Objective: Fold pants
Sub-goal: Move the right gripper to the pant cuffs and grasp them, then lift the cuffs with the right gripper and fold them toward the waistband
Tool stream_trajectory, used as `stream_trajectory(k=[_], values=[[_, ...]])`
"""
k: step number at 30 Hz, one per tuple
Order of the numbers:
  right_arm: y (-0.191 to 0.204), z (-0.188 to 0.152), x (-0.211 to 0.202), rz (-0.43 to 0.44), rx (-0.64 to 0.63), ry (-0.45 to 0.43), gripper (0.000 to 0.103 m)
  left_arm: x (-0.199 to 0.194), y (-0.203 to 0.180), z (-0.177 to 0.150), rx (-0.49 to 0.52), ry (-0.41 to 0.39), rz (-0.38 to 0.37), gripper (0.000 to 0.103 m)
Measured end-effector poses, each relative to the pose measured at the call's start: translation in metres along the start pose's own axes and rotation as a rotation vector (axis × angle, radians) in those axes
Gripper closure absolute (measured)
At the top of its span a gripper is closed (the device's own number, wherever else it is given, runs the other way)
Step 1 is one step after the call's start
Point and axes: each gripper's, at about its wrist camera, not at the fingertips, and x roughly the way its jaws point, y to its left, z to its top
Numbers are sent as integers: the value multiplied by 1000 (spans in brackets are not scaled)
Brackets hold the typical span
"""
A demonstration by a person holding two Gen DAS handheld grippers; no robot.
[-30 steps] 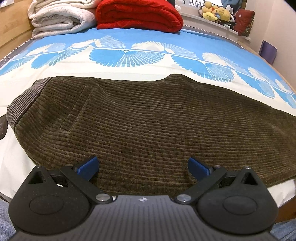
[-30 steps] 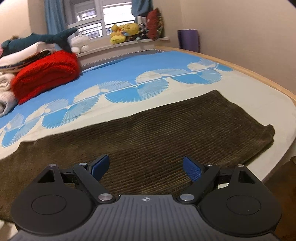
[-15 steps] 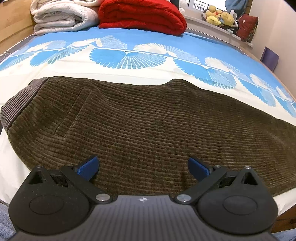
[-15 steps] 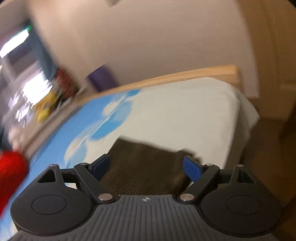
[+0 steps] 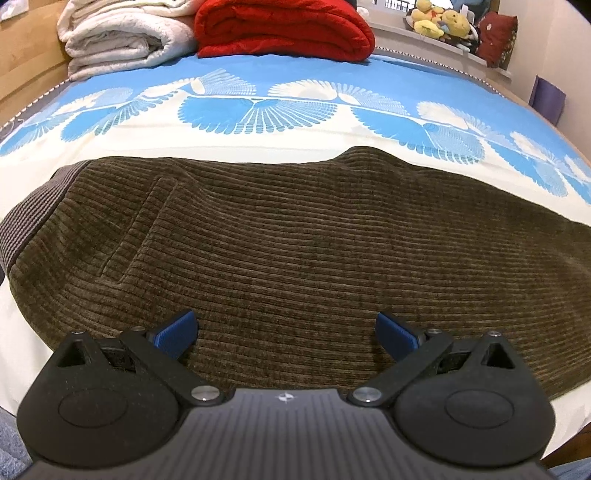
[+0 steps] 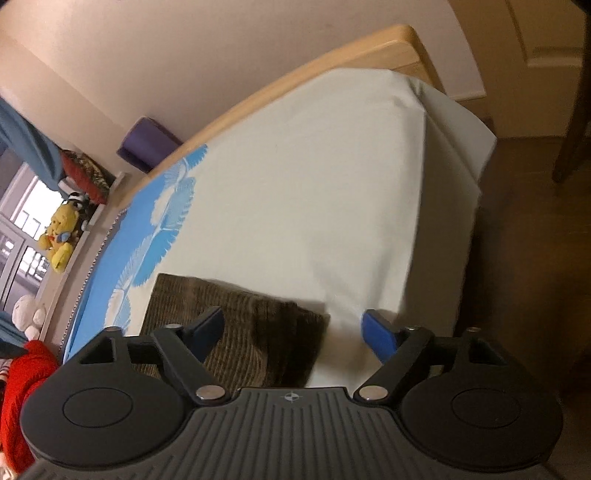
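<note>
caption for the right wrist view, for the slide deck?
Right tool, jaws open and empty, rolled sideways over the leg end of the brown corduroy pants on the bed sheet.

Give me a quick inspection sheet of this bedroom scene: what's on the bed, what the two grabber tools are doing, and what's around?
Surface: bed with a blue and cream feather-print cover, plain cream toward its foot.
Job's things: brown corduroy pants laid flat across the bed, waistband at the left of the left wrist view; leg end near the bed's foot.
Clutter: folded white blanket and red blanket at the far side.
Grippers: left gripper open above the pants; right gripper open over the leg end, jaws just opened a little wider, pads not pressing on it.
Cables: nothing seen.
Surroundings: plush toys on the windowsill, purple object by the wall.
</note>
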Motion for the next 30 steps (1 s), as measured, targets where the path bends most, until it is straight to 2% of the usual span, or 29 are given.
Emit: stream_trajectory(k=[2,5,11,20,24,28,29,30], values=[[5,-1,1,-3,-35,-5,11,2,-1,0,1,2,6,0],[11,-2,1,55,-76,9,25,4,-1,2,-6,4,9,0],[19,-6,5,33,-121,18,24,6,-3,3,-3,6,5,0],[12,-14,-2,166,24,181,25,7,-3,4,-8,9,1,0],[10,-11,5,180,97,140,26,8,-4,3,-4,8,6,0],[8,-8,11,154,153,88,30,7,-2,4,-14,9,0,0],[12,-8,11,127,127,86,48,7,-1,5,-19,10,-1,0],[16,-10,12,82,92,92,88,7,1,5,-26,10,-2,0]])
